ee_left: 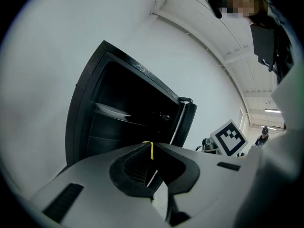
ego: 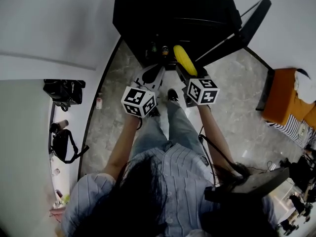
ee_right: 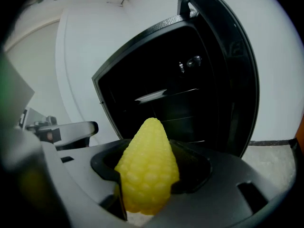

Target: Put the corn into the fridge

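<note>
Pale grey stone-tiled floor and plain white wall: the setting, seen from above in the head view.

Tall black fridge: it stands against the wall with its black door swung open to the right. The interior is dark; in the right gripper view a pale flat shelf crosses it.

Person in a blue-and-white striped shirt: the person faces the open fridge with both forearms stretched forward.

Orange upholstered seat: it sits at the right edge of the head view, well apart from the fridge.

Black bags: they lie on a white ledge at the left.

Left gripper: a grey two-jaw tool pointed at the fridge opening. Its jaws are drawn together at the tips and nothing lies between them. It is beside the right gripper and not touching it.

Right gripper: it also points into the opening. Its jaws stand wide and are clamped on the corn from both sides.

Black-and-white marker cubes: one sits on the left gripper and one on the right.

Yellow, cone-shaped cob of corn: it is held by its thick end in the right gripper. Its narrow tip points toward the dark interior, just in front of the fridge opening and not yet on a shelf.
</note>
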`<action>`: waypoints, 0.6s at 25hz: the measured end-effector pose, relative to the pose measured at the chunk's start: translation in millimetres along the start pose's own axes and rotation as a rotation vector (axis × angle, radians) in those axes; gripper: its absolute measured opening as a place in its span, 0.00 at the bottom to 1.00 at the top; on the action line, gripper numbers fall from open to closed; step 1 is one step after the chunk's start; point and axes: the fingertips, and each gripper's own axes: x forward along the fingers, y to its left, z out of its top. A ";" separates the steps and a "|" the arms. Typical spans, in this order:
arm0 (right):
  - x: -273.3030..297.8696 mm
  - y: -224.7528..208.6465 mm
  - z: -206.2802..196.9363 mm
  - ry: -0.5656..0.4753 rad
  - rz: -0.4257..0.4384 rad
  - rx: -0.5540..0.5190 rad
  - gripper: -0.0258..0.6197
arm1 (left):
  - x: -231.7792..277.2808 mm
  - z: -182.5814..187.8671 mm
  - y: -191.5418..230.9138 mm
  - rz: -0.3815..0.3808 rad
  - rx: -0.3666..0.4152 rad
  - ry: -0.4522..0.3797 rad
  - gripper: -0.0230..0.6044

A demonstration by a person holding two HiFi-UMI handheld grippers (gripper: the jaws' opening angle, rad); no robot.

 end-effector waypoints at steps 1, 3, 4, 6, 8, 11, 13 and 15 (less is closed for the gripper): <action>8.0 -3.3 -0.1 0.005 -0.002 -0.003 0.44 | 3.1 0.1 2.9 0.001 0.000 -0.001 0.05; 23.3 -9.4 -0.4 0.016 -0.006 -0.009 0.44 | 8.2 -0.4 7.9 0.004 0.002 -0.002 0.05; 30.7 -12.3 -0.6 0.022 -0.008 -0.013 0.44 | 10.1 -1.0 10.2 0.007 0.001 -0.001 0.05; 46.1 -19.3 -1.0 0.036 -0.014 -0.018 0.44 | 13.5 -2.3 14.7 0.015 -0.002 -0.001 0.05; 61.2 -28.2 -3.5 0.053 -0.027 -0.015 0.44 | 16.1 -3.6 18.6 0.022 -0.011 -0.002 0.05; 85.7 -37.9 -11.4 0.076 -0.034 -0.018 0.44 | 19.5 -7.1 25.8 0.027 -0.019 0.000 0.05; 101.2 -44.8 -19.8 0.096 -0.044 -0.021 0.44 | 22.8 -10.6 31.5 0.029 -0.014 0.006 0.05; 113.5 -50.8 -29.2 0.119 -0.050 -0.042 0.44 | 25.5 -15.1 35.7 0.031 -0.013 0.006 0.05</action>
